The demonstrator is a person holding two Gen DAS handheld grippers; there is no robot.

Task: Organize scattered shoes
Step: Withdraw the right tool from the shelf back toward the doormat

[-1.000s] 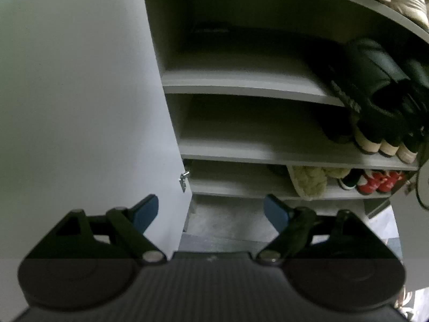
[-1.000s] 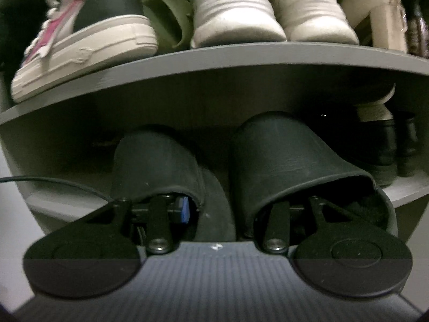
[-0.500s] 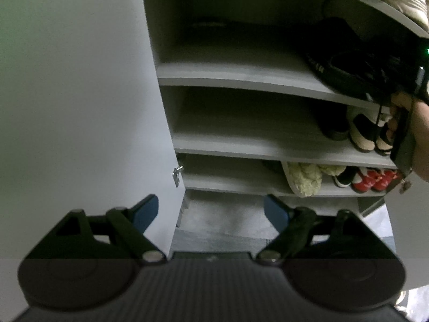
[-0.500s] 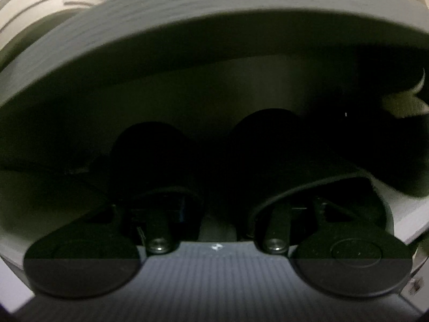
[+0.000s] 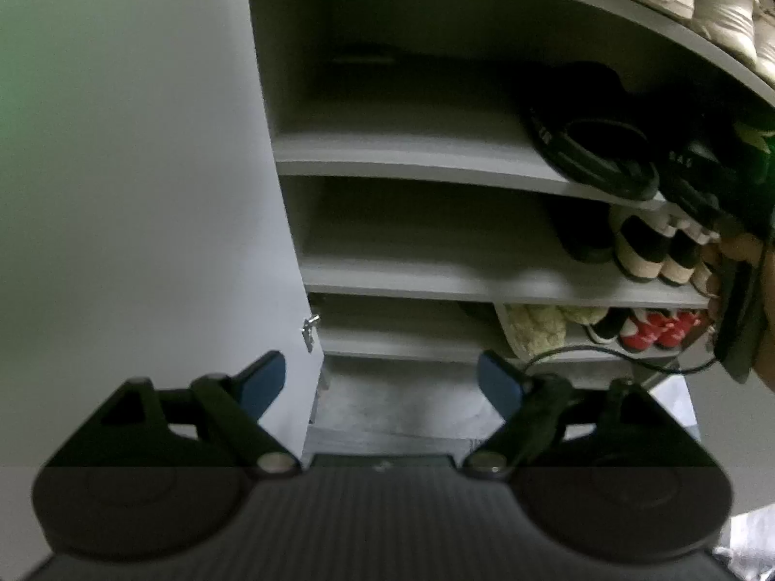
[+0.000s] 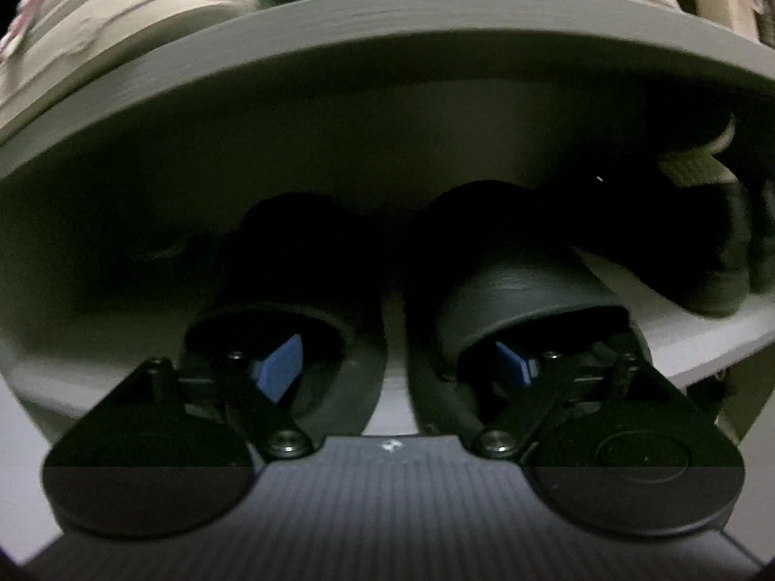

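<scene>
**Black slides on shelf, right jaws spread inside them**

The pair of black slides (image 6: 508, 290) sits side by side on a grey shelf board (image 6: 726, 334) of the shoe cabinet, toes toward the back, heels toward the camera. Left slide of the pair is almost lost in shadow; right one shows its strap clearly.

Right gripper (image 6: 402, 363): one blue pad reaches into the strap opening of each slide. Jaws have just been opening and now stand well apart; the inner edges of the two slides lie between them. Pads do not appear to press on anything. Whether either pad touches a strap from inside: cannot tell, too dark.

To the right on the same board, another dark shoe (image 6: 717, 271) with a pale lining. On the board above (image 6: 387, 9), pale sneakers (image 6: 145, 5), blurred.

Left gripper (image 5: 382, 382): fingers wide apart, nothing between them, pointing at the foot of the cabinet, well away from any shoe.

From the left wrist view: cabinet door (image 5: 145, 193) open at left with a small metal latch (image 5: 310, 329). The black slides appear at the right end of a middle shelf. One shelf below, black-and-cream shoes (image 5: 644, 252). Below that, a fuzzy cream slipper (image 5: 533, 329) and red-and-white shoes (image 5: 658, 329). A person's hand (image 5: 736, 266) shows at the right edge, cable (image 5: 605, 353) trailing beneath
</scene>
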